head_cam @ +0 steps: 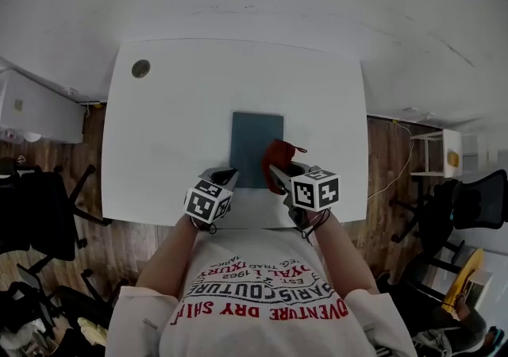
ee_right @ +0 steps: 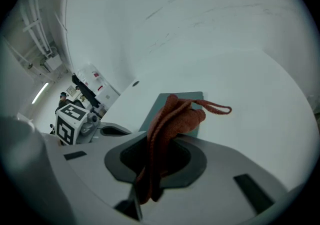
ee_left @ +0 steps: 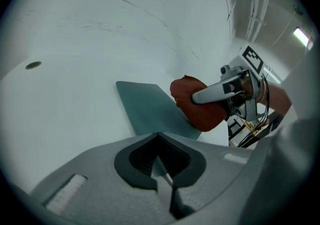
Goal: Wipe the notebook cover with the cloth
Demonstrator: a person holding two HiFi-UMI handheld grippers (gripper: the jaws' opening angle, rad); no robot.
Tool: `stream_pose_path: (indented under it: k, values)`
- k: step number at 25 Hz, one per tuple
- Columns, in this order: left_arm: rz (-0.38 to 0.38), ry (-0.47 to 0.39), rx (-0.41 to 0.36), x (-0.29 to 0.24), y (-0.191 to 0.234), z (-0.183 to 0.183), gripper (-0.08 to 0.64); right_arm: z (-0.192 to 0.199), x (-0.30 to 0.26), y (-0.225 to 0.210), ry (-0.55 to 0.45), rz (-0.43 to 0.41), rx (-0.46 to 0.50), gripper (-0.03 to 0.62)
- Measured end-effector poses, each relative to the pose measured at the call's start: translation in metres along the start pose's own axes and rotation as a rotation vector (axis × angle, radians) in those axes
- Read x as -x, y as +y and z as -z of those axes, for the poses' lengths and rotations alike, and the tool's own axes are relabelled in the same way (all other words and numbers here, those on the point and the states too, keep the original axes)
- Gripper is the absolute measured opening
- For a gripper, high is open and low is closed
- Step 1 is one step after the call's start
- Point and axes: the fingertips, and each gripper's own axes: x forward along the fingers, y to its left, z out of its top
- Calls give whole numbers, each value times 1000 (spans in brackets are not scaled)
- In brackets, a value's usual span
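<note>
As you look down on the white table [head_cam: 175, 125], the dark teal notebook [head_cam: 255, 145] lies flat near its front edge, between your two grippers. The left gripper [head_cam: 225, 177] sits at the notebook's near left corner, and the right gripper [head_cam: 278, 175] is at its near right side with the red cloth [head_cam: 279, 154] bunched against the cover's right edge. A round grommet [head_cam: 140, 68] sits in the table's far left corner. In the left gripper view, your jaws are drawn together with nothing that can be made out between them, and the notebook [ee_left: 147, 104] runs away from their tips. The cloth [ee_left: 200, 116] rests on its far right corner under the other gripper's finger. In the right gripper view, your jaws are clamped on the cloth [ee_right: 172, 119], which hangs down through them in folds. Its bunched end lies on the notebook [ee_right: 159, 105], and a thin loop of it [ee_right: 216, 106] trails onto the bare table.
</note>
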Motion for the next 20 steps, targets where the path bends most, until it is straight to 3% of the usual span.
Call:
stream_pose_path:
  k: [8,15,20]
  values:
    - [3,2,0,-1,-1,-1,9,14,-23,49,68,-135,31,75]
    - [8,4,1,0,0,-1,9,13,-46,59,83,-152,13,75]
    - [10,6,1,1,2,-1,9,22,-60,48,104,-104,-3,74]
